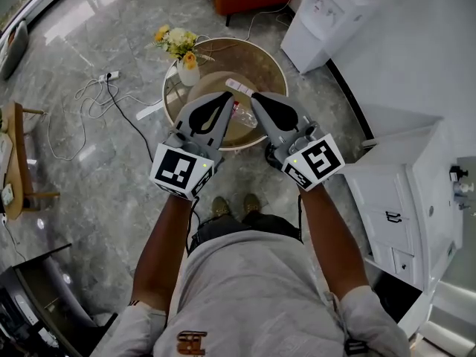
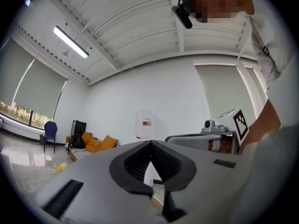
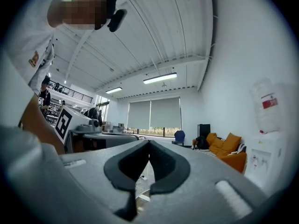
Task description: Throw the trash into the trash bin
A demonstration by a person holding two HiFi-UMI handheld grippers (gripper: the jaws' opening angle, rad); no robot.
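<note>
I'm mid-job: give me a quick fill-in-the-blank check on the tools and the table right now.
1. The table that bears the vase of flowers is ____ in shape.
2. The left tool and the right tool both have their jaws ____.
3. In the head view, the white strip of trash lies ____ the two tools' tips.
4. The water dispenser is ____ in colour.

Missing words: round; shut; between; white
</note>
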